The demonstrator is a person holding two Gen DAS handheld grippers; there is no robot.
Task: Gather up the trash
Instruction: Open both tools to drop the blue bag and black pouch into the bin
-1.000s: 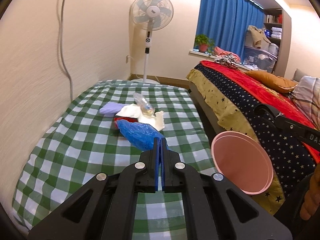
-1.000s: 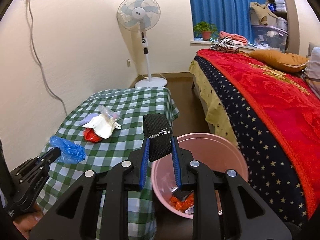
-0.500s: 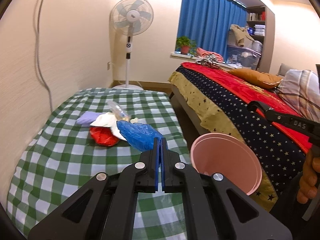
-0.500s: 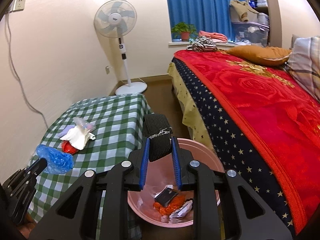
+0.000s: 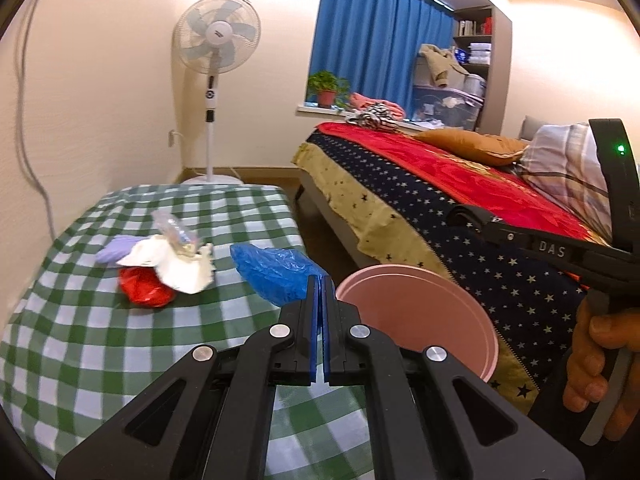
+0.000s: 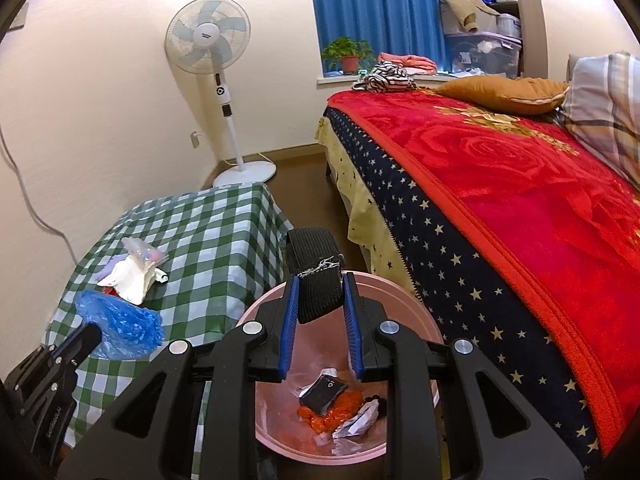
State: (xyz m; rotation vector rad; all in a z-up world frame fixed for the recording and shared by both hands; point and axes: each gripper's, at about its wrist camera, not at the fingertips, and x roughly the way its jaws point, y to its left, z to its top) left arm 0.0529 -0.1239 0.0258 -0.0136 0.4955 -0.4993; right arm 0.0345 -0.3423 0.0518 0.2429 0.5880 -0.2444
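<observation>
L gripper (image 5: 319,284) has its blue pads pressed together on a corner of the blue plastic bag (image 5: 276,270); the bag bulges out ahead of the tips, over the near right edge of the green-check table (image 5: 80,340), just beside the pink bin (image 5: 420,320). From the R wrist cam the same bag (image 6: 120,324) hangs off the L gripper's tip at the table's near edge. R gripper (image 6: 320,300) is clamped on a black strap loop (image 6: 316,276) that sticks up between its pads, right above the bin's (image 6: 404,296) mouth. Inside the bin: orange wrapper (image 6: 332,416), a black packet (image 6: 324,390) on top of it, crumpled white paper (image 6: 356,424). Bin stands in the gap btw table and bed (image 6: 520,208). Rest of the trash sits near the table's left-centre: white wrapper (image 5: 176,264), red bag (image 5: 144,286) partly under it, lilac piece (image 5: 114,249) just beside, clear packet (image 5: 174,228) on top. R hand (image 5: 596,364) shows at the right edge of the L cam, wrapped around the gripper handle. Fan (image 5: 218,40) stands in the far corner.
</observation>
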